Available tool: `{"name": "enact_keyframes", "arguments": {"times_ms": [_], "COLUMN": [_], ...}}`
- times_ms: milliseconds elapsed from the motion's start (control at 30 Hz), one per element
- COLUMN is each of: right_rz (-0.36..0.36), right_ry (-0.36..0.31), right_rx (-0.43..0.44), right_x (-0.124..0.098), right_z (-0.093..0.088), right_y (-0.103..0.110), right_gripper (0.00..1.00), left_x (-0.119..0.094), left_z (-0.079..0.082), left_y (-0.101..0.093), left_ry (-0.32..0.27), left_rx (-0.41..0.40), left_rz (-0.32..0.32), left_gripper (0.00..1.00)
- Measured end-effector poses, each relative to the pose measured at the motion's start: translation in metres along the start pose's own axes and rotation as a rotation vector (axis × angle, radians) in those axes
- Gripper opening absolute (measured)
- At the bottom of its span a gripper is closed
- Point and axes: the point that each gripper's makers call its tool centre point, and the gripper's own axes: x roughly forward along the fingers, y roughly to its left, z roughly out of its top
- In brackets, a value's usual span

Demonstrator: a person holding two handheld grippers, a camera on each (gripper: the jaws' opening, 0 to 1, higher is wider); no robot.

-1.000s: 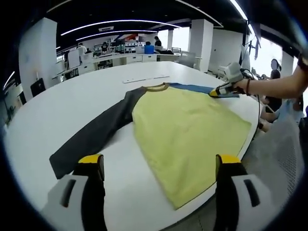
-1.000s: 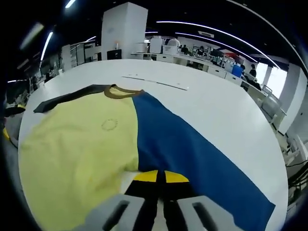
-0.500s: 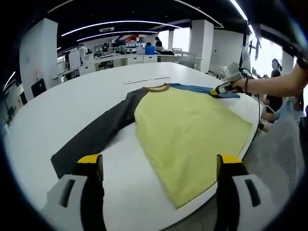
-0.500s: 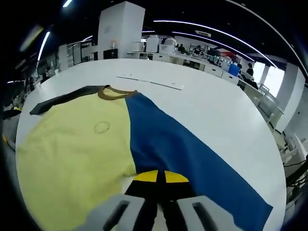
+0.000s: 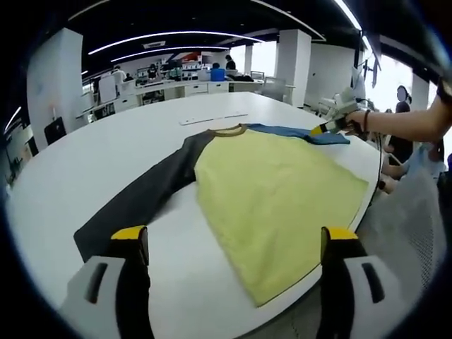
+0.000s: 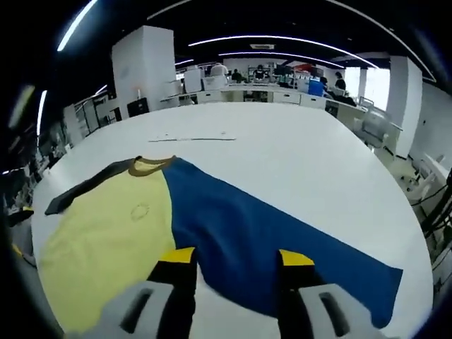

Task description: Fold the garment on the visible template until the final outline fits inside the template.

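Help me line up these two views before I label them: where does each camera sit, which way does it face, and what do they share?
Left gripper view: rides the left gripper, looking across the table over the shirt from its hem side; its open jaws and the person's arm holding the right gripper show.
Right gripper view: rides the right gripper, over the blue sleeve, facing the collar; its jaws stand open.
Shared: the shirt, table, and the paper strip.

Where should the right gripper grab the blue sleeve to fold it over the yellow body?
Probably at the cuff end of the blue sleeve, its far tip toward the table edge. The sleeve lies flat and stretched out away from the yellow body, so the open right gripper could come from the outer side, pinch that free edge and carry it inward.
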Motion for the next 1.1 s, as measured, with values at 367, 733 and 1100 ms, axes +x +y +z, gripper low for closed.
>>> {"name": "enact_keyframes", "arguments": {"times_ms": [367,733,1100], "right_rz": [-0.158,-0.275,-0.367], "right_ry": [0.046,0.09,0.133], "right_rx": [0.138,0.221,0.256], "right_x": [-0.038,-0.067,-0.085], "right_z": [-0.03,-0.061,-0.082], "right_y": [-0.062,-0.111,-0.12], "right_gripper": [0.67,0.6,0.34], "left_x": [0.0,-0.002,-0.006], "left_z": [0.002,0.007,0.01], "left_y": [-0.004,-0.008,-0.004], "left_ry": [-0.013,-0.02,-0.029], "left_rx": [-0.027,-0.019,-0.001], "left_rz": [-0.016,-0.023,0.004], "left_gripper": [0.99,0.99,0.99]}}
